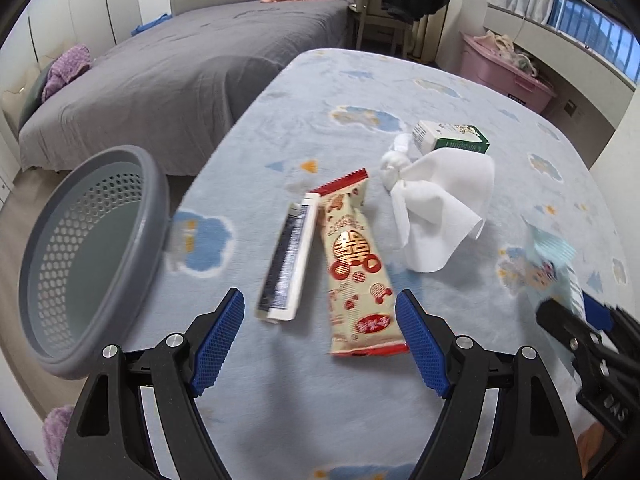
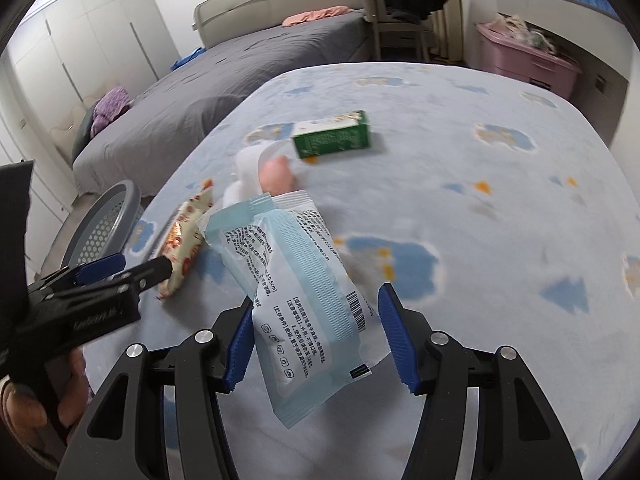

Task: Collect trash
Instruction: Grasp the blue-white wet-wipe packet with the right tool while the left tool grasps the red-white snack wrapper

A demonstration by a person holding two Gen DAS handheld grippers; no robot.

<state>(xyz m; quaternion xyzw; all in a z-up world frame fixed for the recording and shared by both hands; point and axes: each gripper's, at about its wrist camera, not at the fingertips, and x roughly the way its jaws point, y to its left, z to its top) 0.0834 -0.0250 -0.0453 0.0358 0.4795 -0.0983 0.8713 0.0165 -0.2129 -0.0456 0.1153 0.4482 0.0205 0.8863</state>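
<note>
Gripping a pale blue wipes packet above the table, our right gripper is clenching it, while our left gripper is hovering with jaws released over a red-and-cream snack wrapper and a white box. Beside the table's edge, a grey basket is waiting.

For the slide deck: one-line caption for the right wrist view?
Right gripper straddles a pale blue printed wipes packet on the cloud-patterned blue tablecloth, green carton beyond.
</note>
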